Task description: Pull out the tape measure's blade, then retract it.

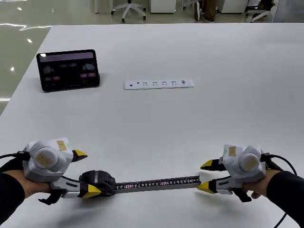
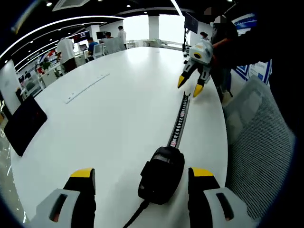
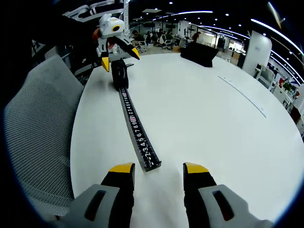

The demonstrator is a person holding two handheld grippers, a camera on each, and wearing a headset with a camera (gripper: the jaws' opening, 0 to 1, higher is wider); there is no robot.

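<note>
**Blade extended, both grippers open, retraction outstanding**

We find the black tape measure case [image 1: 97, 183] on the white table [image 1: 190, 123], at the lower left of the head view. Its dark numbered blade [image 1: 156, 183] runs flat along the lower edge toward the right.

The left gripper [image 1: 86, 172] straddles the case. In the left gripper view its yellow-tipped fingers stand apart, with table showing on either side of the case, so we judge it unclamped.

The right gripper [image 1: 205, 175] faces the blade's free end with its fingers likewise apart and holding nothing. In the right gripper view that end lies just ahead of the gap, nearer the left-hand finger.

The blade's long axis joins the two grippers. We judge the pull-out done. Retraction depends on the left gripper, which is the one at the case.

A black tablet [image 1: 69, 70] and a white power strip [image 1: 159, 84] sit well apart, in the upper part of the frame.
</note>
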